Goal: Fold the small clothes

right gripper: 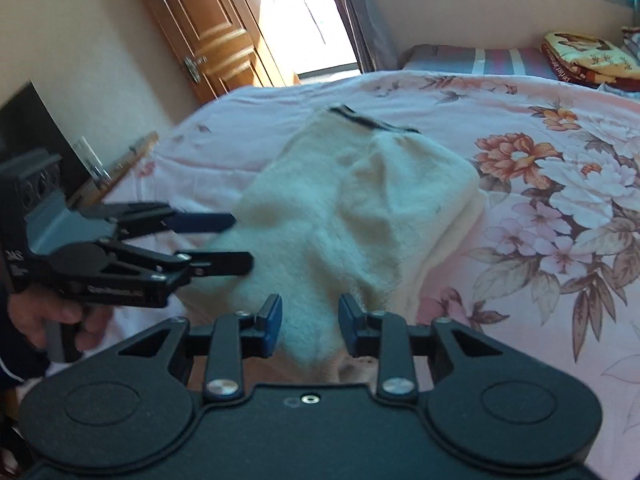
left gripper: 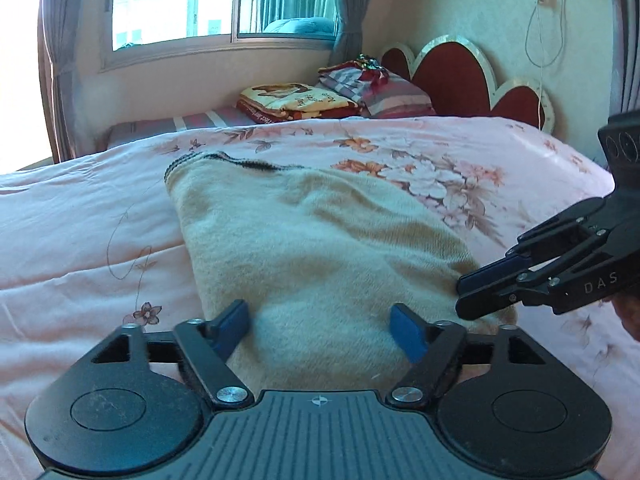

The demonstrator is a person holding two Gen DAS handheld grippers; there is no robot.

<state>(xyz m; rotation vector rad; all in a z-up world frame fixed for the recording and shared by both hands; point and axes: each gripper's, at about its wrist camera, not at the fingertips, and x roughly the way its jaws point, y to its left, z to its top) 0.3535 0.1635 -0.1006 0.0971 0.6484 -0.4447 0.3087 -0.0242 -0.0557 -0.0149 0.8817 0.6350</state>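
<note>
A cream fleecy garment [left gripper: 312, 240] with a dark trim along its far edge lies folded on the pink floral bedcover [left gripper: 80, 240]. In the left wrist view my left gripper [left gripper: 320, 326] stands open over the garment's near end, its blue pads apart on either side of the fabric. My right gripper [left gripper: 460, 294] comes in from the right with its fingers close together at the garment's near right corner. In the right wrist view the right gripper [right gripper: 310, 324] is shut on a narrow bunch of the garment [right gripper: 340, 208]. The left gripper [right gripper: 240, 240] hovers at the cloth's left edge.
Folded blankets [left gripper: 288, 102] and a striped pillow [left gripper: 392, 98] lie by the red scalloped headboard [left gripper: 456, 76]. A window [left gripper: 180, 0] sits behind the bed. A wooden door [right gripper: 208, 28] stands far left. A hand [right gripper: 48, 316] grips the left tool's handle.
</note>
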